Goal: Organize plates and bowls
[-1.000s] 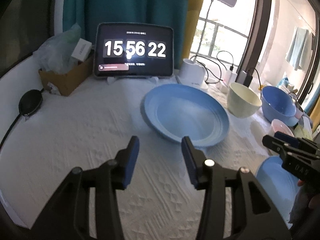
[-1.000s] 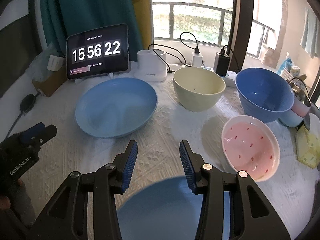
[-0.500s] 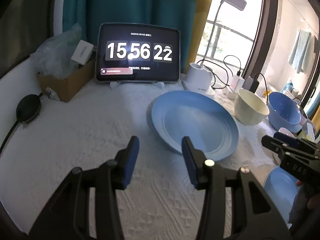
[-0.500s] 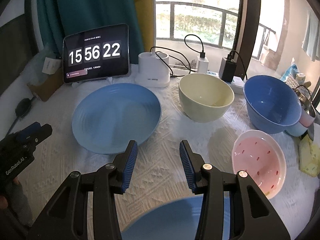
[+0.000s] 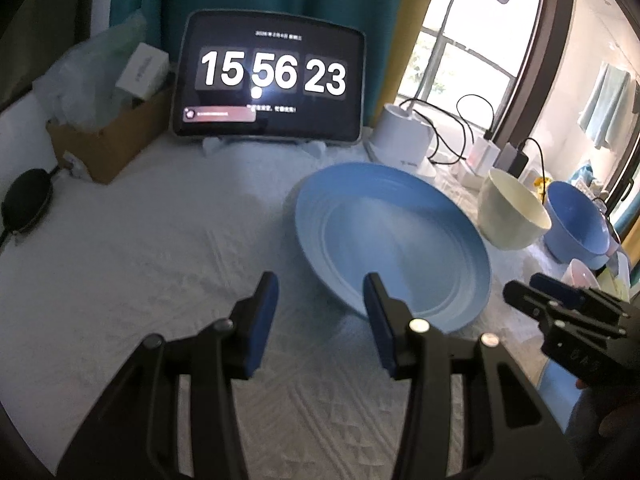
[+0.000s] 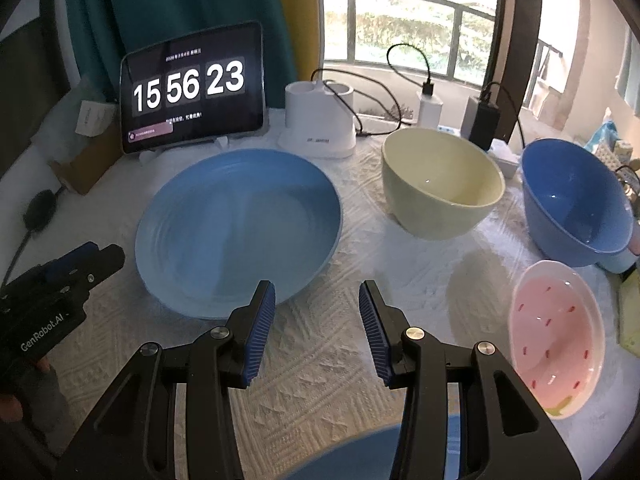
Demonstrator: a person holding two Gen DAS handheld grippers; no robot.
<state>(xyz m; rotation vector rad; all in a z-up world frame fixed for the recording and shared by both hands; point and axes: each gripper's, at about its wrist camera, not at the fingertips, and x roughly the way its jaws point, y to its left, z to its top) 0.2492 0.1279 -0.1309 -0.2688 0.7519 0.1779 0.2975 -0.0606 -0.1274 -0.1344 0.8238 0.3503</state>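
Where the white, embossed cloth (image 6: 320, 392) covers the counter, we see glossy, smooth-glazed crockery spread across it. The large light-blue plate (image 6: 240, 232) is round and shallow with faint concentric ridges; it lies in the middle left of the right wrist view and centre right of the left wrist view. To its right stands a deep cream bowl (image 6: 442, 188), then a deep blue bowl (image 6: 576, 204) at the right edge, and below that a shallow pink dish (image 6: 556, 336) dotted with small red marks. A second blue plate (image 6: 360, 456) shows only as a rim at the bottom edge, mostly hidden under the right gripper (image 6: 316, 316).

Both grippers are black with ribbed blue pads. The right one hangs with its jaws released and nothing between them, over bare cloth just below the large plate's near rim. The left gripper (image 5: 320, 312) is likewise released and empty, its right finger overlapping the plate's lower-left rim in the picture; we cannot tell whether it touches.

Behind the crockery, a tablet clock (image 6: 192, 88) stands in the upper left, a white holder (image 6: 320, 124) with cables beside it, a cardboard box (image 5: 104, 144) of plastic wrapping further left, and a black pouch (image 5: 28, 204) at the left edge.

We count two plates, two deep bowls, one pink dish, two grippers.
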